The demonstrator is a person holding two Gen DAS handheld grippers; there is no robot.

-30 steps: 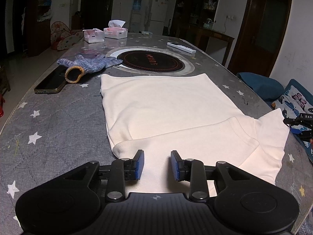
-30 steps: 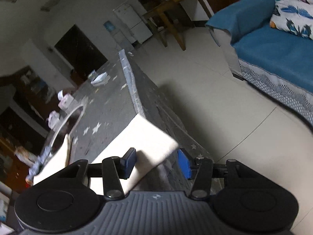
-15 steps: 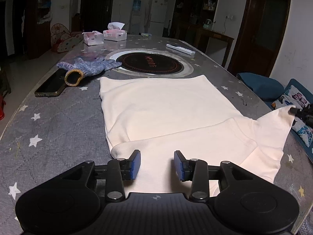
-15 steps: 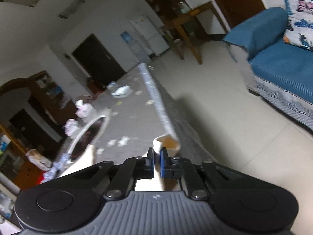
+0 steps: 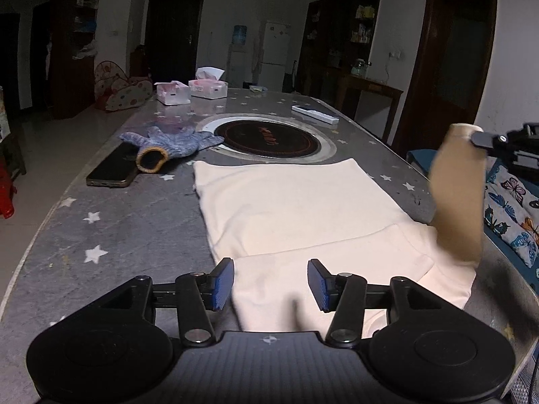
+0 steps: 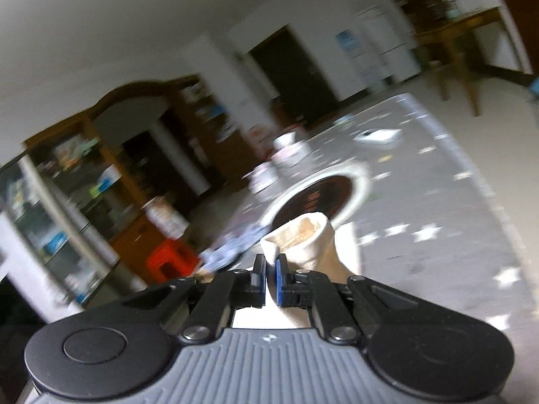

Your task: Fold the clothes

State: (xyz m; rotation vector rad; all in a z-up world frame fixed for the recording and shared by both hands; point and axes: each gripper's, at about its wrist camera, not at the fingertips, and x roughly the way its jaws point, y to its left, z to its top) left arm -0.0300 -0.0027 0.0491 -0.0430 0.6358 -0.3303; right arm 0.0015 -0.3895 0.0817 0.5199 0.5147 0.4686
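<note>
While the cream garment (image 5: 289,208) lies flat on the star-patterned worktop (image 5: 111,232), the left tool (image 5: 269,281) hovers over its near edge, blue pads spread wide and gripping nothing. At the garment's right side, the right tool (image 6: 270,277) has its pads pressed together on the sleeve cuff (image 6: 296,235), and the sleeve (image 5: 458,198) stands lifted off the worktop. Just beyond the garment's far edge sits the round cooktop (image 5: 267,138); left of that edge lie a blue knit glove (image 5: 171,143) and a phone (image 5: 113,165). Farther back, past the cooktop, stand two tissue boxes (image 5: 192,91).
</note>
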